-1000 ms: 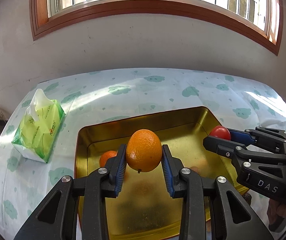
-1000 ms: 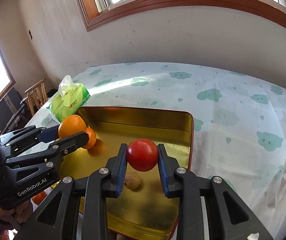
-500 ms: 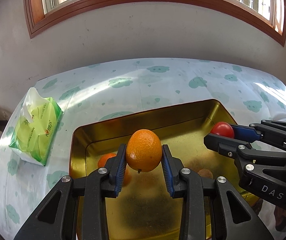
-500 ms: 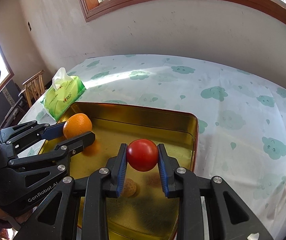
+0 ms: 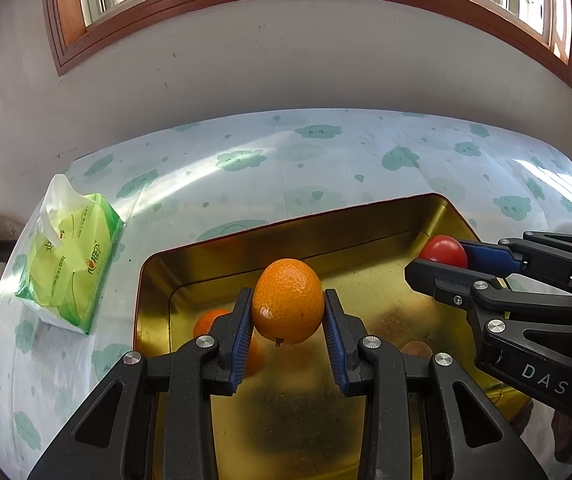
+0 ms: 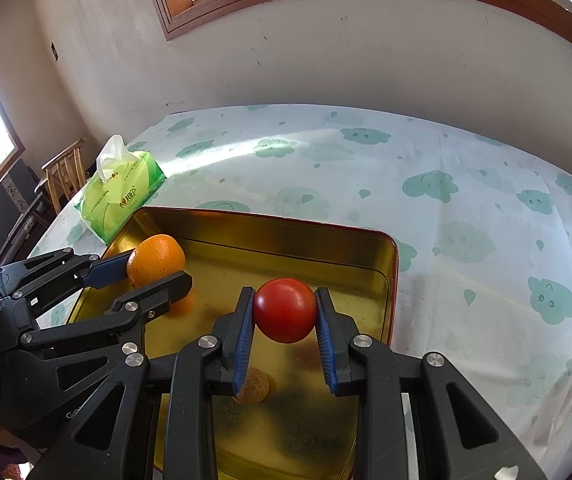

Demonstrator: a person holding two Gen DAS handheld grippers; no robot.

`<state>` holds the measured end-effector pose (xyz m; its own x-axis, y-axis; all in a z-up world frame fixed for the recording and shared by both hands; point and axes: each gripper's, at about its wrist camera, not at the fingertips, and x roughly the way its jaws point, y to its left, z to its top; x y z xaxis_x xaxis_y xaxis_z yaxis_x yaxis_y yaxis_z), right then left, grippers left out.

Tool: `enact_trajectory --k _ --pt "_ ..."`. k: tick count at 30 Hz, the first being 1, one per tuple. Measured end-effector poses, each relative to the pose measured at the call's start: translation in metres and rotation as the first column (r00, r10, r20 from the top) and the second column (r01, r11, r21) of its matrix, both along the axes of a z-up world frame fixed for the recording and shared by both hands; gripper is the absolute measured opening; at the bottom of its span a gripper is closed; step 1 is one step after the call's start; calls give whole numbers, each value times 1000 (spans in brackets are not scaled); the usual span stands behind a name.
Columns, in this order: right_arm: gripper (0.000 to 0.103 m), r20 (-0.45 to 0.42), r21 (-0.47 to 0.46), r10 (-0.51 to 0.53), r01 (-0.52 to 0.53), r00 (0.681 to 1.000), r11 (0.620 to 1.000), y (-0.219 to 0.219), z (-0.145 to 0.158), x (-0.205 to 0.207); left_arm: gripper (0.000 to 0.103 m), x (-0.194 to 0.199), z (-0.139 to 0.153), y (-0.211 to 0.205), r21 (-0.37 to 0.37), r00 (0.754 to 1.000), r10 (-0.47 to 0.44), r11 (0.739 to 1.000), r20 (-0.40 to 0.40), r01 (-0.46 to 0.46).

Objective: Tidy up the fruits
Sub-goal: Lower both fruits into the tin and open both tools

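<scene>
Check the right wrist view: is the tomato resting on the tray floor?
No, the tomato is held between the right gripper's jaws above the tray.

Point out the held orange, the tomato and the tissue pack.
held orange [image 5: 288,300], left wrist view, middle of its peel
tomato [image 6: 285,310], right wrist view, front face
tissue pack [image 5: 74,268], left wrist view, green top

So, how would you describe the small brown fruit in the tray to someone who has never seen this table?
Find the gold tray on the cloud-patterned tablecloth. On its floor, under the right gripper holding the tomato, lies the small brown fruit. It alone is dull brown; the others are orange or red.
</scene>
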<state>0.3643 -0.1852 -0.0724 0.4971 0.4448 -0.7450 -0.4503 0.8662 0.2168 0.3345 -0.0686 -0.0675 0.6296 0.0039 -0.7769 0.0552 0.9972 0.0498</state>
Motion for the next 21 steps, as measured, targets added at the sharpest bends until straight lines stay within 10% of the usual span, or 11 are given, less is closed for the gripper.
enact_trajectory --k 21 --pt "28 -23 6 -26 26 999 1000 -1 -6 10 35 10 -10 0 14 999 15 1000 -44 -15"
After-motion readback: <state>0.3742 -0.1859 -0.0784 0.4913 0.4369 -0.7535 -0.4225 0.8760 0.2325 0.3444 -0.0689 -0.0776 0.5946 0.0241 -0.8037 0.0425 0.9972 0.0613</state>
